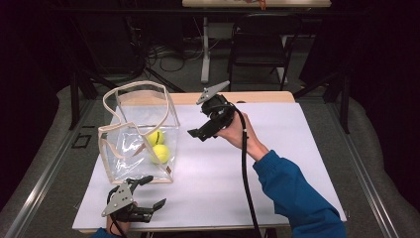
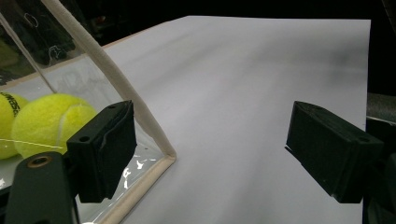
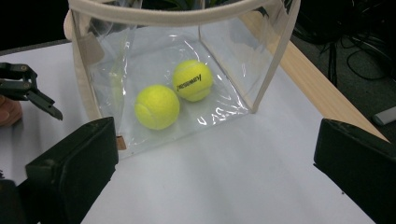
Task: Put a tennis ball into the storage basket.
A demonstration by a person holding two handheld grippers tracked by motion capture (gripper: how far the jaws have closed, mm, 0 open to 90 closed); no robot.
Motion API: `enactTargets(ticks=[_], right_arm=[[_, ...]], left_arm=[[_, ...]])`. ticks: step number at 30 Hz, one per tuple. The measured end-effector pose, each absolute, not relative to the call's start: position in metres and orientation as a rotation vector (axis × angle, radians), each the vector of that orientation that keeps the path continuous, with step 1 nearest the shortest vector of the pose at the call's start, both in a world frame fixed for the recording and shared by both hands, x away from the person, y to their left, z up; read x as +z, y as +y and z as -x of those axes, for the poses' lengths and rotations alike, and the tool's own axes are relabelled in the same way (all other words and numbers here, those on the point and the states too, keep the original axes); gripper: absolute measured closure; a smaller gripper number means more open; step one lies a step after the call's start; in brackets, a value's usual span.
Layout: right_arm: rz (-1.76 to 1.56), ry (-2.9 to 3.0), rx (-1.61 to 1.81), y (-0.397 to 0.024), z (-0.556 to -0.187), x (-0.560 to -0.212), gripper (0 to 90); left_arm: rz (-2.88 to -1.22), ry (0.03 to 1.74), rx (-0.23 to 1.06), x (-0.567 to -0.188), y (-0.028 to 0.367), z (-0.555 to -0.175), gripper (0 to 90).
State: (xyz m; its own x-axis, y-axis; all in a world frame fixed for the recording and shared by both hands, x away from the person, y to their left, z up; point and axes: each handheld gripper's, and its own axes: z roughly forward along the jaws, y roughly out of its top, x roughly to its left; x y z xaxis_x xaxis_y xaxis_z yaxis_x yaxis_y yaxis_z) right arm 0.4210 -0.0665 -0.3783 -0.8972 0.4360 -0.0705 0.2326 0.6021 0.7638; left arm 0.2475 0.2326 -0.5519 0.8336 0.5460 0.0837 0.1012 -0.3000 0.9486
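A clear plastic bag with beige trim stands open on the left of the white table top. Two yellow tennis balls lie inside it, touching. My left gripper rests near the table's front edge, just in front of the bag's near corner, open and empty. In the left gripper view its left jaw sits against the bag's trim, with a ball behind the plastic. My right gripper hangs open and empty above the table, right of the bag. It faces the bag and both balls.
The white sheet covers the table right of the bag, with a wooden edge at the back. A black folding chair and cables lie on the floor beyond. The right gripper's cable trails along the blue sleeve.
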Motion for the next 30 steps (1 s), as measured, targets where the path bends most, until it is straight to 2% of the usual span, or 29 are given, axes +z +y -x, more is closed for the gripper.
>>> enactTargets(ticks=[15,30], right_arm=[[-0.597,2.591,1.138,-0.098,-0.407,-0.412,0.0],[-0.644,2.564,1.125,-0.127,-0.393,-0.431,0.0]], left_arm=[[-1.849,0.491,0.475,-0.552,0.232,-0.248,15.8],[-1.843,0.487,0.474,-0.552,0.231,-0.249,15.8]])
